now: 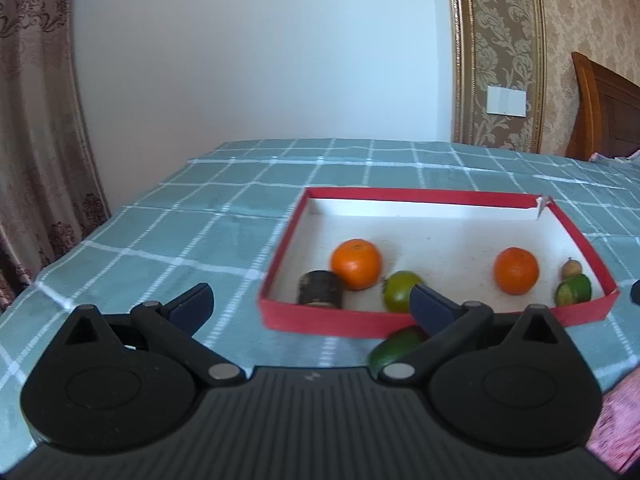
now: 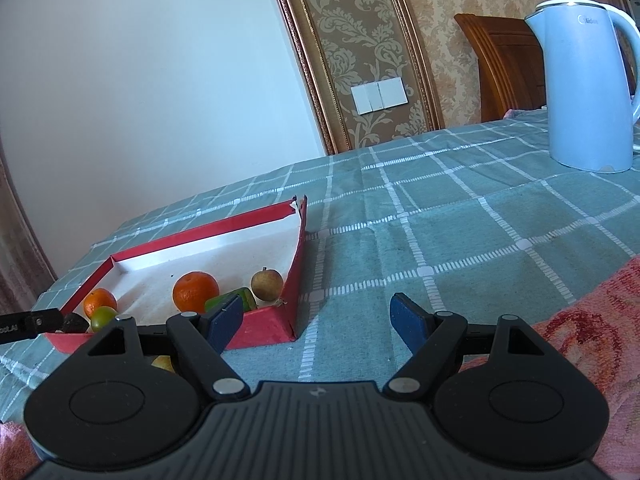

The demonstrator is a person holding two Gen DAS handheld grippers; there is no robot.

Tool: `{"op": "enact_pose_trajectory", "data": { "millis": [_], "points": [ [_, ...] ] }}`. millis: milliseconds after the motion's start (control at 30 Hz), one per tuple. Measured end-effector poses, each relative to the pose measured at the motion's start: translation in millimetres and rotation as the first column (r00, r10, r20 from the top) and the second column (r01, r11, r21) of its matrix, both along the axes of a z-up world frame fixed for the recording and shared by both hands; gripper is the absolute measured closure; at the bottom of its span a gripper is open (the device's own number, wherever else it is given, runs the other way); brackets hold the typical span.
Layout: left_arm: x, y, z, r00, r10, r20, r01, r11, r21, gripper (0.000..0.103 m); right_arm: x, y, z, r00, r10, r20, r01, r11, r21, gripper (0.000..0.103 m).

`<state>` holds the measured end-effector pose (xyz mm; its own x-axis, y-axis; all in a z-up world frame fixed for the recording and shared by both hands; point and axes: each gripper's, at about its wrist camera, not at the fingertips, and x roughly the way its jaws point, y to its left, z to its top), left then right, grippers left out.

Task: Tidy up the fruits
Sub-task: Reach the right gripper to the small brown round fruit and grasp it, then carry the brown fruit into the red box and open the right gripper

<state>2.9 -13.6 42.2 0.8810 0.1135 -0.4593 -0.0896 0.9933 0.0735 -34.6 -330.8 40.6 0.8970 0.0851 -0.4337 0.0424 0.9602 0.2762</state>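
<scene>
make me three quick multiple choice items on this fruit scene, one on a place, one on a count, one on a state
1. Where does the kettle stand?
A. in the tray
B. on the checked cloth, outside the tray
C. on the floor

2. How many oranges lie in the red tray?
A. one
B. two
C. four

3. How is the left gripper?
A. open, holding nothing
C. shut on a lime
B. shut on an orange

Answers: 1 B, it stands on the cloth far right of the tray. 2 B, one orange left, another orange right. 3 A, jaws wide apart with only cloth between.
</scene>
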Motion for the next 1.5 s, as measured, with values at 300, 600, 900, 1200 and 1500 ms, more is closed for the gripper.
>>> {"op": "enact_pose_trajectory", "data": {
  "millis": [300, 600, 900, 1200, 1500],
  "points": [
    [-14, 46, -18, 0.995, 0.100, 0.019, -0.100, 0.995, -0.017, 0.000, -11, 39, 9, 0.991, 0.130, 0.019, -0.125, 0.977, -0.171, 0.022],
    [-16, 47, -24, 0.996, 0.085, 0.008, -0.085, 0.996, -0.003, 0.000, -5, 83, 7, 0.964, 0.262, -0.051, -0.267, 0.930, -0.251, 0.052],
    [-14, 49, -27, 0.996, 0.091, -0.020, -0.091, 0.996, -0.017, 0.000, 7, 111, 7, 0.942, 0.320, -0.101, -0.336, 0.901, -0.275, 0.053],
    [-12, 49, -28, 0.995, 0.090, -0.033, -0.091, 0.996, -0.019, 0.000, 20, 114, -3, 0.938, 0.308, -0.160, -0.341, 0.905, -0.255, 0.076],
    [-12, 50, -30, 0.995, 0.095, -0.043, -0.096, 0.995, -0.018, 0.000, 9, 117, 9, 0.941, 0.326, -0.092, -0.339, 0.902, -0.269, 0.077]
  ]
}}
